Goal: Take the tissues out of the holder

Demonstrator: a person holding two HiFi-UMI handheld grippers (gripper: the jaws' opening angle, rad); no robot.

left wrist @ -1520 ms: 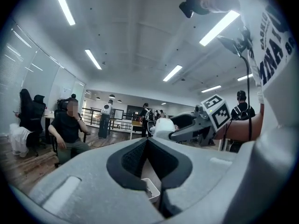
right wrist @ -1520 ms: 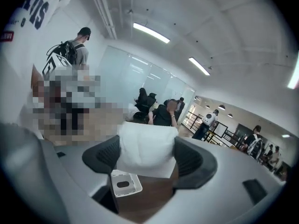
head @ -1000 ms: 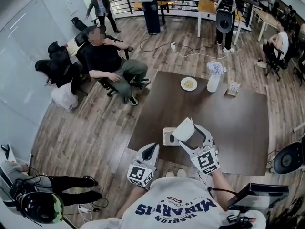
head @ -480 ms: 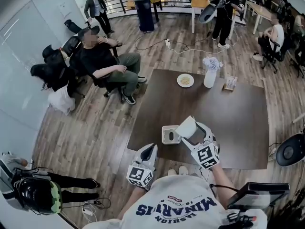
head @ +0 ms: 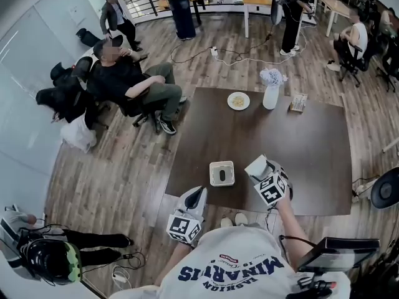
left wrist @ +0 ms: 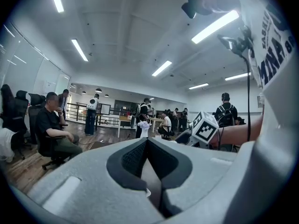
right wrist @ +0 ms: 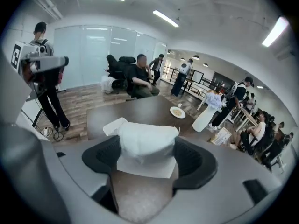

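White T-shirt [head: 232, 268], navy lettering, grey left gripper [head: 197, 192], grey right gripper [head: 262, 170]

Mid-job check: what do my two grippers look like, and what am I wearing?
The left gripper and right gripper have pale grey moulded shells tapering toward black ribbed jaws. Each carries a white cube printed with black square markers. The person wears a white T-shirt with dark blue lettering.

It is too dark and small to tell what is inside the holder [head: 214, 179] by the table's [head: 299, 154] near edge. The food on the plate [head: 230, 98] by the far edge is too small too
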